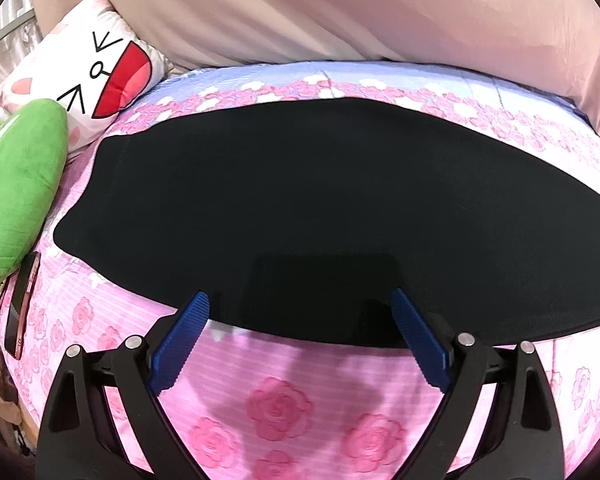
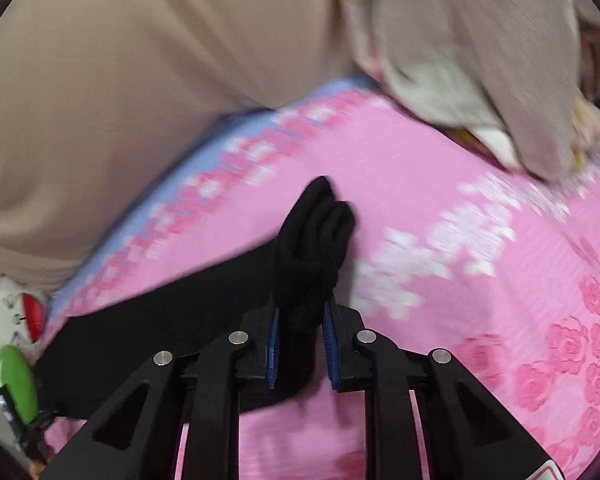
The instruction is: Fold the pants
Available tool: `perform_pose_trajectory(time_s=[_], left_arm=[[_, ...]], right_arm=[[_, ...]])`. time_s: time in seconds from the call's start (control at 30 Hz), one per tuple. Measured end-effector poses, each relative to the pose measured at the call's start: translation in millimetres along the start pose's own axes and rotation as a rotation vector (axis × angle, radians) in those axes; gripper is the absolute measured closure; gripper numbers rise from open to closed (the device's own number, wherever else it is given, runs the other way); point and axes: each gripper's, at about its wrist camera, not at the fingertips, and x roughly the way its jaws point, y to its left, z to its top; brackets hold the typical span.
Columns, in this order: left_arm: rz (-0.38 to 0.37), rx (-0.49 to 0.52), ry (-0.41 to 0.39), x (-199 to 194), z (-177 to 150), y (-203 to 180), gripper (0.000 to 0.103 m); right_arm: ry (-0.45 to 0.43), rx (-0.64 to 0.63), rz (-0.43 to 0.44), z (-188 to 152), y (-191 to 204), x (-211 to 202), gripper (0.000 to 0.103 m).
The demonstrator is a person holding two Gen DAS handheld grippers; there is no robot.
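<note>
Right fingers (image 2: 300,312) clamped on bunched black pants (image 2: 312,240); left fingers (image 1: 300,308) apart, empty.

Bright, even light; left view sharp, right view motion-blurred; fisheye edges bend darkly.

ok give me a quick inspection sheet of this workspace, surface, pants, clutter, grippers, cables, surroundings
surface: bed sheet, pink with rose print, blue band along the far edge.
job's things: black pants lie flat across the sheet; one end is bunched and lifted.
clutter: green plush, cartoon-face pillow, phone at the left edge; crumpled beige cloth at the far right.
grippers: left gripper open over the near edge of the pants, holding nothing; right gripper shut on the bunched end.
cables: nothing seen.
surroundings: beige fabric backdrop behind the bed.
</note>
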Motion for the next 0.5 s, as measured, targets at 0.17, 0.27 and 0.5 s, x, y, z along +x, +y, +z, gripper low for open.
perform_pose_trajectory(time_s=[0.17, 0.27, 0.5], left_arm=[[-0.04, -0.055, -0.013, -1, 0, 29, 0.012], [-0.062, -0.082, -0.018, -2, -3, 46, 0.012], [-0.06, -0.108, -0.025, -4, -14, 78, 0.012]], right_arm=[[-0.01, -0.206, 0.137, -3, 123, -12, 0.085], [0.04, -0.326, 0.234, -25, 204, 6, 0.085], [0.299, -0.526, 0.198, -115, 289, 93, 0.076]])
